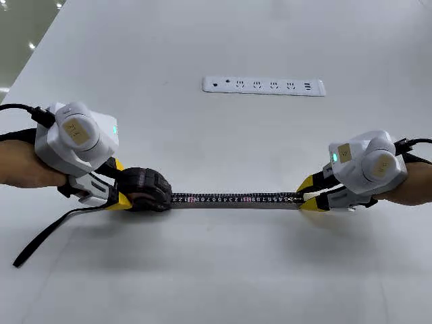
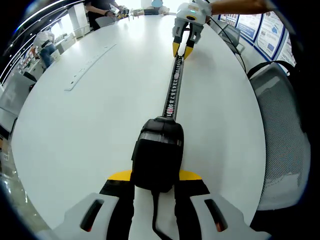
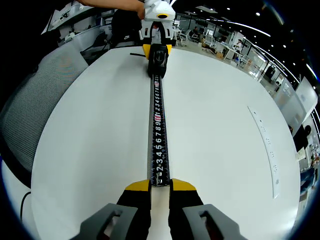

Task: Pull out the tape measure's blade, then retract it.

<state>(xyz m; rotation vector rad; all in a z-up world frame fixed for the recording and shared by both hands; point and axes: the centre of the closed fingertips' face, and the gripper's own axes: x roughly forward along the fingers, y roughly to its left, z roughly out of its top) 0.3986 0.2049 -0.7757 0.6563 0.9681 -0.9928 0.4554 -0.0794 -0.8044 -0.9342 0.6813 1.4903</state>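
Starting with the head view, I see the left gripper point(image 1: 123, 185) with its fingers clamped on either side of the black tape measure point(image 1: 145, 190), whose rear half they hide. The blade point(image 1: 236, 198) stretches across the white tabletop point(image 1: 216, 270) to the right gripper point(image 1: 306, 194), whose fingers pinch its tip and cover the hook; I cannot tell whether the blade touches the surface. A black strap point(image 1: 47, 233) trails from the left gripper toward me, and a white power strip point(image 1: 263, 86) lies well apart on the far side, with nothing between the grippers but the blade. In the left gripper view the tape measure sits squeezed between the yellow-tipped fingers, its back and underside out of sight, and the blade's numbers blur toward the far gripper. A grey mesh chair point(image 2: 285, 125) is cut off at the right, and a person point(image 2: 97, 9) beyond the tabletop's far end is too small to make out. In the right gripper view the fingers are pressed onto the blade's end, so the very tip is covered; the numerals read clearly near me and shrink to nothing by the case
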